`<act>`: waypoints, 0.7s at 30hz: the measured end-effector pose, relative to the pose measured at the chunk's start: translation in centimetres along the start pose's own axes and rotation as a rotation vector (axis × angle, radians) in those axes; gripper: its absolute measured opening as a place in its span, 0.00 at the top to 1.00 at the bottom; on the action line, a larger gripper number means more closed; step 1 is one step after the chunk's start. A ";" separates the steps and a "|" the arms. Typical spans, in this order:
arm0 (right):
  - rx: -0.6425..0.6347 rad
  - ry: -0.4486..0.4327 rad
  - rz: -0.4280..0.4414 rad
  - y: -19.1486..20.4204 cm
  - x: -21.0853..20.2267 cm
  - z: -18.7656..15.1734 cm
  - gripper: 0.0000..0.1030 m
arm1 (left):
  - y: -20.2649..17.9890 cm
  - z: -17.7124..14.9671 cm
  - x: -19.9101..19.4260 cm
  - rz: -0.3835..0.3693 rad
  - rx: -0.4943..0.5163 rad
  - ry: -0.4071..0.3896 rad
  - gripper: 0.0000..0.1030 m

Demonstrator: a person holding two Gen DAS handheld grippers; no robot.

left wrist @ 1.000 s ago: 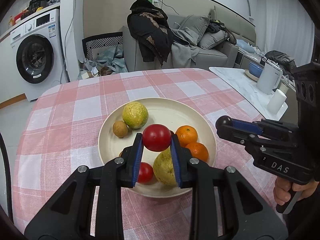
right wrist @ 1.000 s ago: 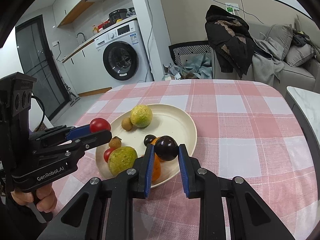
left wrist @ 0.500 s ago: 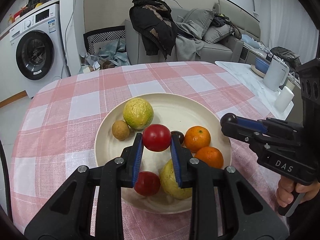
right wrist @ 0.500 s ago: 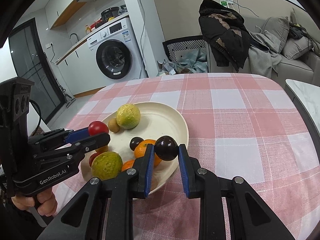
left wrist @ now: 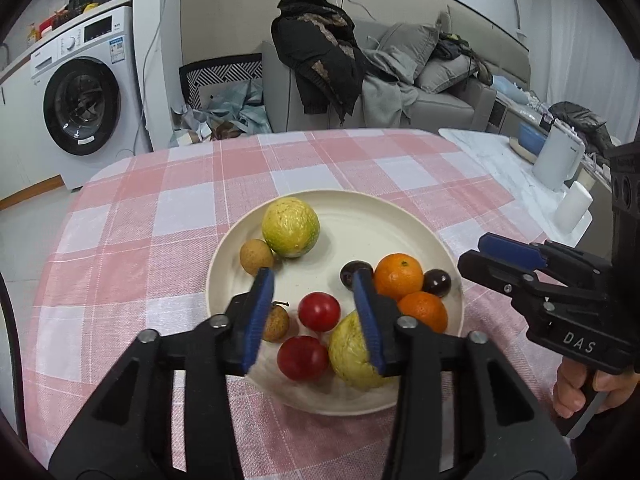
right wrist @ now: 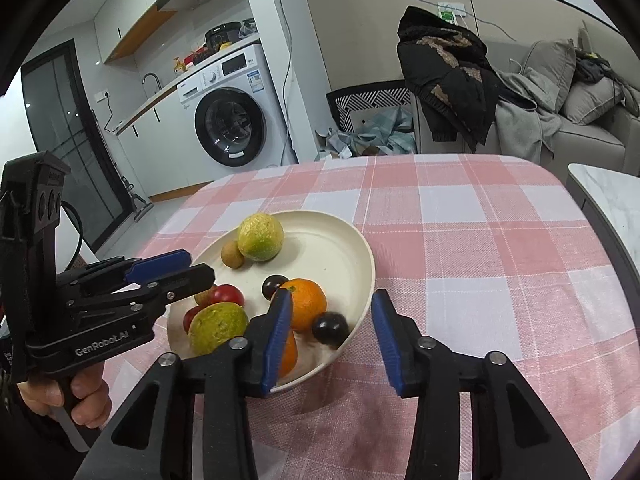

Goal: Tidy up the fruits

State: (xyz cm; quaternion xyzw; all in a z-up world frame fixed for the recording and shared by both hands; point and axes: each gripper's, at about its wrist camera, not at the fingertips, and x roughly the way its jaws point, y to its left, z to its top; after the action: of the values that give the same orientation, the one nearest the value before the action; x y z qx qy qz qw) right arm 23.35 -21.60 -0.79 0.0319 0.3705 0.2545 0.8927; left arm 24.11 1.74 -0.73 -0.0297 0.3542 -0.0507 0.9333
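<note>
A cream plate on the pink checked tablecloth holds two yellow-green fruits, two oranges, longans, tomatoes and dark plums. My left gripper hangs just above the plate's near side, its jaws opening. A red tomato lies loose on the plate below the gap, touching neither pad. My right gripper hovers over the plate's right rim, jaws also opening. A dark plum rests on the plate under it, beside an orange, free of the pads.
A person's hand holds the right gripper, another hand the left one. A side table with a white kettle stands to the right. A washing machine and a sofa with clothes stand beyond the table.
Both grippers were shut, the left on a red tomato and the right on a dark plum. Both have opened, and the two fruits now lie on the plate.
</note>
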 end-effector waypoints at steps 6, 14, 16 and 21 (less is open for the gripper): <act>-0.007 -0.035 -0.025 0.1 -2.0 -0.2 0.18 | 0.6 -0.8 -3.7 0.022 -0.019 -0.071 0.16; -0.022 -0.077 0.036 0.8 -4.1 -1.5 0.00 | 1.4 -3.1 -8.0 0.023 -0.037 -0.124 0.01; -0.047 -0.091 0.031 1.3 -4.6 -1.9 0.00 | 1.4 -3.8 -8.9 0.031 -0.030 -0.134 0.01; -0.093 -0.118 0.051 2.6 -5.5 -3.1 0.00 | 1.0 -5.7 -11.0 0.057 -0.025 -0.205 0.01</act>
State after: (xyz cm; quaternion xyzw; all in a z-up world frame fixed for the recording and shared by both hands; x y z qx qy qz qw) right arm 16.88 -22.42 1.16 0.0146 0.3039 0.2919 0.9067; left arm 12.22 3.95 2.22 -0.0364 0.2581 -0.0164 0.9653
